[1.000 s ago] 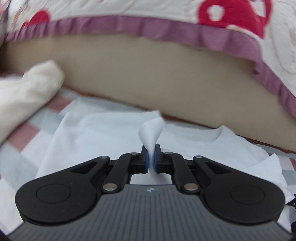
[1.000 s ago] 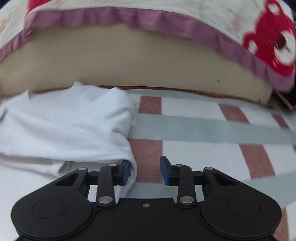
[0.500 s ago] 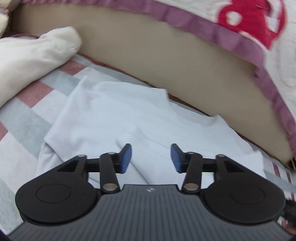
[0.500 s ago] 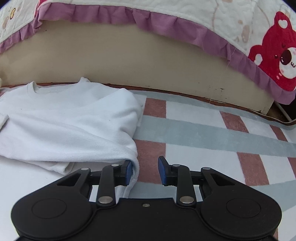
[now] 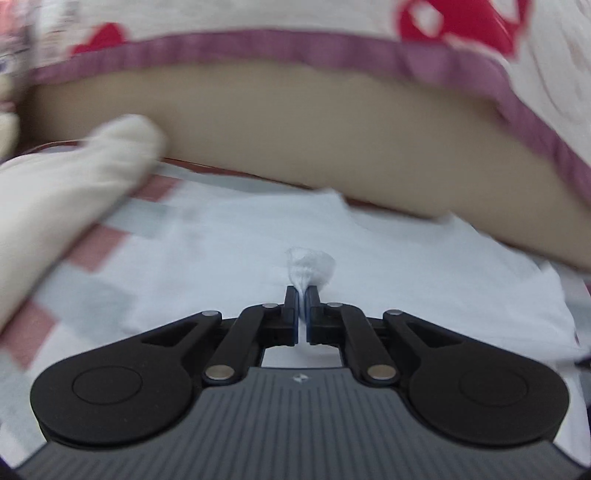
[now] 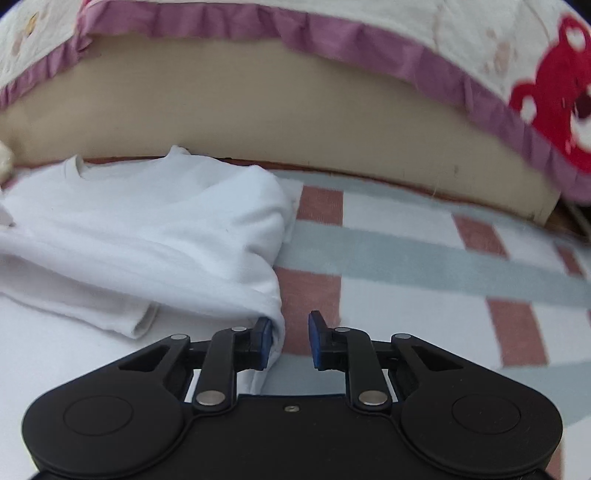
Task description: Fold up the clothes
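Note:
A white T-shirt lies partly folded on a checked mat. My left gripper is shut on a pinch of the white T-shirt, and a tuft of fabric sticks up between the pads. In the right wrist view the T-shirt lies to the left with its neckline toward the bed. My right gripper is open, and the shirt's lower right edge hangs against the inner side of its left finger.
A beige bed base with a purple-frilled quilt runs across the back. A cream-coloured garment lies at the left. The mat has red and grey checks to the right of the shirt.
My left gripper, open half a second ago, has shut on a pinch of the T-shirt again; the view is blurred with motion. My right gripper stays open at the shirt's edge.

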Available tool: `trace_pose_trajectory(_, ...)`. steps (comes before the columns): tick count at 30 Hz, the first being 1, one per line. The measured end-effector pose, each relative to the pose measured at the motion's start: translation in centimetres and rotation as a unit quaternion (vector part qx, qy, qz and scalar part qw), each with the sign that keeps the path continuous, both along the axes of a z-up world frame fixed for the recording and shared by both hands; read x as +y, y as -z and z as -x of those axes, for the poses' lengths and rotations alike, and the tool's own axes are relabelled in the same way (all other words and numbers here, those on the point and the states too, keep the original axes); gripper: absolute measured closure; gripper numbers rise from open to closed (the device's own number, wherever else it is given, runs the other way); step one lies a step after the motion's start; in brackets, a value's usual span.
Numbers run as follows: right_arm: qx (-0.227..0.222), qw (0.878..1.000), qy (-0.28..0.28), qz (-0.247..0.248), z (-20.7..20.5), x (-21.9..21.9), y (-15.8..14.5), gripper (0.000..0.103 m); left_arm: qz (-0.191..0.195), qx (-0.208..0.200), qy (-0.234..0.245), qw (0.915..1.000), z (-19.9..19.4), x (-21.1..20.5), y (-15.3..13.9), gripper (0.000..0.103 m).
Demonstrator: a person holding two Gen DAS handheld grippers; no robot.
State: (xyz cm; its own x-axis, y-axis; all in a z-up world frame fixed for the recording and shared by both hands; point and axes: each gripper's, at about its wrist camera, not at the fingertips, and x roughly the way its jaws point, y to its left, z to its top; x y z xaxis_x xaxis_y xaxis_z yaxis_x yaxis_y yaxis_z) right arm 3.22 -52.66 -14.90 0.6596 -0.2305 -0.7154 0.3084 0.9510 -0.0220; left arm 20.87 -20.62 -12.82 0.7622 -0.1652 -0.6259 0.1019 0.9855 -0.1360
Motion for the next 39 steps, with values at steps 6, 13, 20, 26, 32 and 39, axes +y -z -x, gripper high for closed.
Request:
trace_pose_trajectory(6, 0.027, 0.999, -0.025, 0.039, -0.5, 1.4, -0.2, 0.080, -0.051, 0.064, -0.043, 0.9957, 0.2, 0.2, 0.8, 0.078)
trace_pose_trajectory(13, 0.025, 0.999, -0.016, -0.017, -0.4, 0.2, -0.2, 0.080, 0.008, 0.019, 0.105, 0.9943, 0.2, -4.9, -3.9, 0.048)
trace_pose_trajectory(20, 0.026, 0.998, -0.026, -0.048, -0.5, -0.3, 0.2, 0.080, 0.051, 0.100, 0.342, 0.9331, -6.4, -18.6, -2.3, 0.043)
trace_pose_trajectory(26, -0.012, 0.993, -0.007, -0.121, -0.3, -2.4, 0.7, 0.080, -0.006, 0.117, 0.408, 0.9054, -9.9, -27.0, 1.3, 0.040)
trace_pose_trajectory(32, -0.028, 0.992, -0.019, -0.122, -0.6, -2.3, 0.9, 0.079, 0.111, 0.203, 0.380, 0.8952, -12.8, -28.9, 3.4, 0.019)
trace_pose_trajectory(39, -0.037, 0.996, -0.052, -0.063, -0.6, -1.0, 0.2, 0.098, 0.056, 0.139, 0.357, 0.9219, -12.1, -29.7, 2.1, 0.098)
